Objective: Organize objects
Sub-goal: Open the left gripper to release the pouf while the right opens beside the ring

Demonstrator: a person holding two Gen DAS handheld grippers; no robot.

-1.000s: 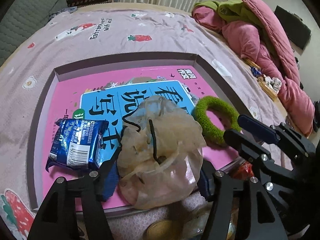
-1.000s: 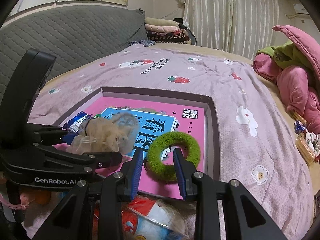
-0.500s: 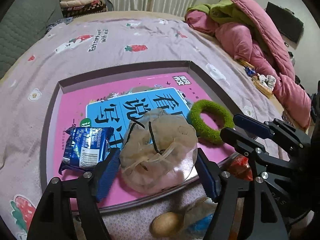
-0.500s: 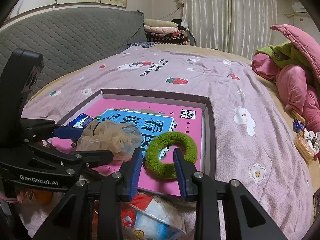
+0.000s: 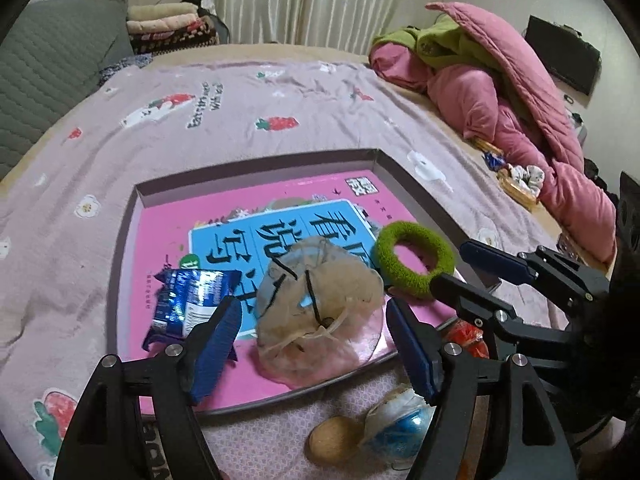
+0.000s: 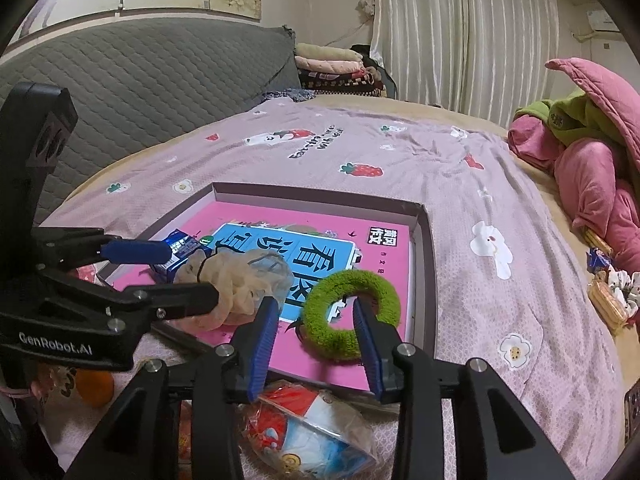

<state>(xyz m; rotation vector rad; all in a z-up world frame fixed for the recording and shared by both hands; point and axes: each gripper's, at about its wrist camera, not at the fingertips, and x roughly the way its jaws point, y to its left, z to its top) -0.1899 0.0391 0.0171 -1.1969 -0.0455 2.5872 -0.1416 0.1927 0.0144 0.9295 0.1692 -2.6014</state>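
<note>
Your bed (image 5: 280, 96), mauve strawberry-print sheet, is carrying shallow tray (image 5: 256, 162), pink quilt heap (image 5: 520, 120) at far side, snack packets (image 6: 312, 432) lying near you.

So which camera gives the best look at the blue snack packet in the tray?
The left wrist view: the blue snack packet lies nearly whole on the pink book, only its near corner behind a finger. In the right wrist view only a sliver of it shows behind the left gripper.

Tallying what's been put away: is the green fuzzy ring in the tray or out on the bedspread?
In. The green ring lies flat on the pink book inside the tray, near its right wall.
</note>
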